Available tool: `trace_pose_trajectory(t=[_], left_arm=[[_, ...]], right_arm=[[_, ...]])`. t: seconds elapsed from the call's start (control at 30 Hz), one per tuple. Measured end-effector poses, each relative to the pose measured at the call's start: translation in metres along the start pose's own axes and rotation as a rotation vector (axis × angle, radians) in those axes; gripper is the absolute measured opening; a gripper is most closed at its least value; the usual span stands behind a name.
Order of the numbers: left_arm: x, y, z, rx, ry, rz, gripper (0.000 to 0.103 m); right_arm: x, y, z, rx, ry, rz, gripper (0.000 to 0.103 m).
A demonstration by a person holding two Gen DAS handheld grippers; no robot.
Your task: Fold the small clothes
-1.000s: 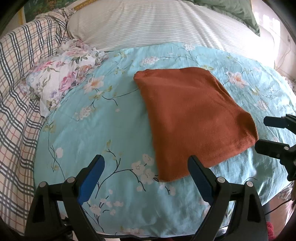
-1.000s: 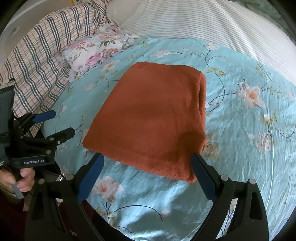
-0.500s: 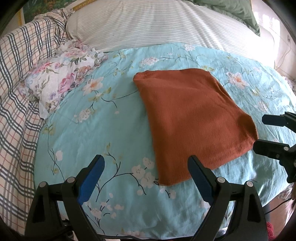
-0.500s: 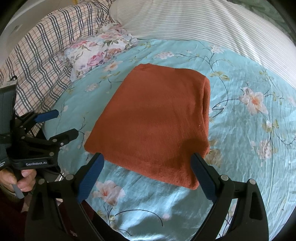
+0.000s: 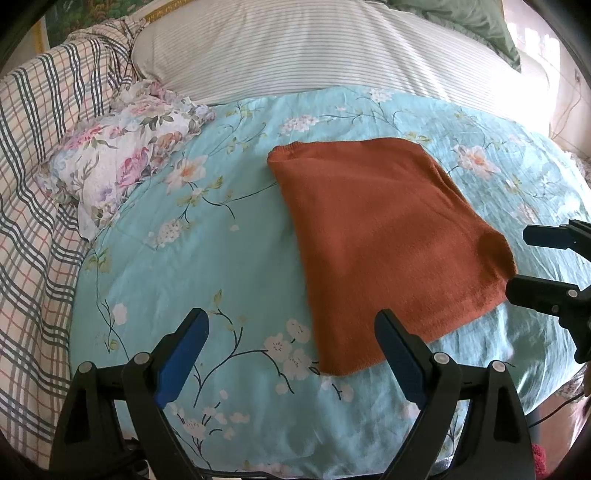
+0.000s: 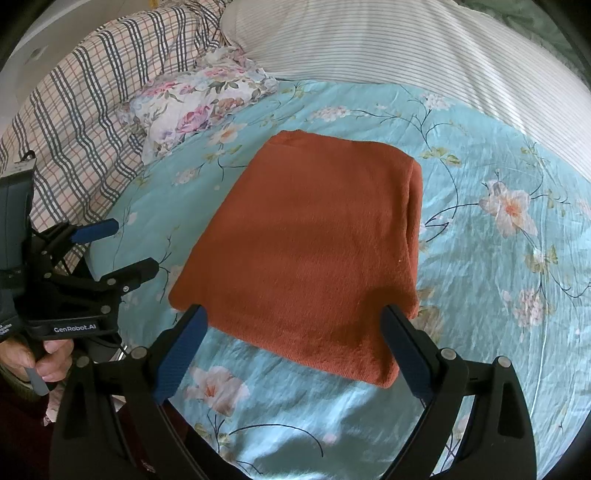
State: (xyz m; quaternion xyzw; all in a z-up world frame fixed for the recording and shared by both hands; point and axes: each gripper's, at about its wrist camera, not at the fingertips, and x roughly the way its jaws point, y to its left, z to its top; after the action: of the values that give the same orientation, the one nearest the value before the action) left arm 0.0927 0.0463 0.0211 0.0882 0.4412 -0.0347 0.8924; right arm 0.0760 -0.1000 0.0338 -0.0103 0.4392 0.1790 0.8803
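L gripper [image 5: 291, 343] hangs w/ jaws spread wide, nothing between them but bedding; its blue-padded fingers [image 5: 181, 354] sit over the teal floral sheet [image 5: 229, 280], just off the near-left corner of the rust-orange folded garment [image 5: 384, 236]. Not touching the cloth. R gripper [image 6: 291, 343] also gapes wide, empty, fingers [image 6: 404, 352] straddling the garment's near edge from above; can't tell if the tips graze the fabric. In the R view, the L gripper shows at far left, w/ the person's hand [image 6: 40, 363] wrapped on its grip. In the L view, the R gripper's black tips poke in at the right edge, next to the garment's near-right corner.

Garment lies flat in a neat rectangle, roughly mid-sheet, thick folded edge along its right side in the R view. Beyond it: a striped white pillow [image 5: 332, 51] across the back, a small pink-floral cloth bundle [image 5: 122, 155] to the far left resting on the sheet's edge, and a plaid blanket [image 5: 37, 177] further left. A green pillow corner [image 5: 476, 22] peeks at the top right.
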Motion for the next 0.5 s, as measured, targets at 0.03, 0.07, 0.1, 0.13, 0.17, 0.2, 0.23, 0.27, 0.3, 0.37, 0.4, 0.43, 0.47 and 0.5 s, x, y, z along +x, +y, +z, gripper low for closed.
trace_pose_trajectory(t=[0.03, 0.07, 0.1, 0.13, 0.17, 0.2, 0.23, 0.27, 0.3, 0.37, 0.4, 0.43, 0.47, 0.5], left_arm=[[-0.0001, 0.0003, 0.0004, 0.0, 0.0, 0.0, 0.092], [0.0001, 0.0, 0.0002, 0.001, 0.0, 0.001, 0.092], [0.0002, 0.0002, 0.0005, 0.001, 0.001, 0.002, 0.092], [0.0001, 0.0001, 0.0002, 0.001, 0.0, 0.001, 0.092], [0.0001, 0.0002, 0.0004, 0.001, 0.0, 0.0, 0.092], [0.0004, 0.0005, 0.0006, 0.001, 0.001, 0.0, 0.092], [0.0003, 0.0012, 0.0011, 0.001, 0.0, 0.0, 0.092], [0.0004, 0.0004, 0.0007, 0.001, -0.001, 0.0, 0.092], [0.0004, 0.001, 0.0012, 0.001, -0.002, 0.001, 0.092], [0.0014, 0.0023, 0.002, 0.003, -0.003, 0.001, 0.092], [0.002, 0.0031, 0.0023, 0.004, -0.003, 0.001, 0.092], [0.0021, 0.0028, 0.0024, 0.004, -0.003, 0.001, 0.092], [0.0019, 0.0026, 0.0024, 0.004, -0.003, 0.001, 0.092], [0.0022, 0.0032, 0.0026, 0.004, -0.003, 0.002, 0.092]], right_arm=[[0.0001, 0.0001, 0.0, 0.0, 0.0, 0.0, 0.095], [0.0002, 0.0003, 0.0006, -0.001, 0.0, 0.002, 0.095], [0.0002, 0.0004, 0.0001, 0.0, 0.0, 0.0, 0.095], [0.0002, 0.0007, -0.0002, 0.001, -0.001, -0.001, 0.095], [0.0002, 0.0006, -0.0002, 0.001, -0.001, 0.0, 0.095], [0.0004, 0.0005, 0.0005, 0.0, -0.001, 0.001, 0.095], [0.0005, 0.0005, 0.0006, 0.0, -0.001, 0.0, 0.095], [0.0007, 0.0006, 0.0012, 0.001, -0.001, -0.002, 0.095], [0.0006, 0.0007, 0.0014, 0.002, -0.001, -0.003, 0.095], [0.0006, 0.0011, 0.0017, 0.002, -0.001, 0.0, 0.095], [0.0007, 0.001, 0.0019, 0.002, -0.001, -0.001, 0.095], [0.0008, 0.001, 0.0022, 0.001, -0.001, -0.001, 0.095], [0.0007, 0.0005, 0.0019, 0.001, -0.001, 0.0, 0.095], [0.0009, 0.0008, 0.0027, 0.0, -0.001, 0.0, 0.095]])
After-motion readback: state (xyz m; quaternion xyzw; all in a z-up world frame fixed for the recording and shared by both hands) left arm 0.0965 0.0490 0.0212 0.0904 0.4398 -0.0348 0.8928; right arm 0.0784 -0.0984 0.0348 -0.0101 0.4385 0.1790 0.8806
